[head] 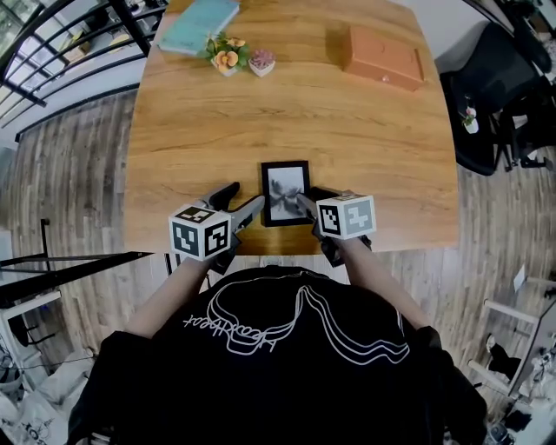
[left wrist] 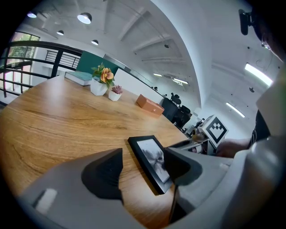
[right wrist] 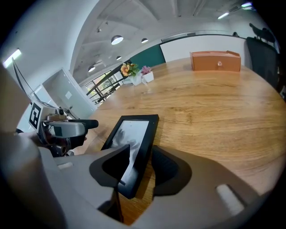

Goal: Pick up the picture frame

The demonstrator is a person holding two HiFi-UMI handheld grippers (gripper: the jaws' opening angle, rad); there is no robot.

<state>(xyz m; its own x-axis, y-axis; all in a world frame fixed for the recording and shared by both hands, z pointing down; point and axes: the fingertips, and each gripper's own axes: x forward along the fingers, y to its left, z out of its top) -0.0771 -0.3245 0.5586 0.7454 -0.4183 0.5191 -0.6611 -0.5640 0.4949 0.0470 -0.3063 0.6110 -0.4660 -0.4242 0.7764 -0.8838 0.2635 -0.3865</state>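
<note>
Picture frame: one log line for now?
picture frame: flat on table | right gripper: jaws open astride right edge | left gripper: open beside left edge

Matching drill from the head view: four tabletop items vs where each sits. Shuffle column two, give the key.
1. black rectangular picture frame
2. orange-brown rectangular box
3. teal flat book
4. white pot of orange flowers

A. far left corner
B. near edge, middle
C. far right
D. right beside the small pink succulent pot

Pairs: 1-B, 2-C, 3-A, 4-D
</note>
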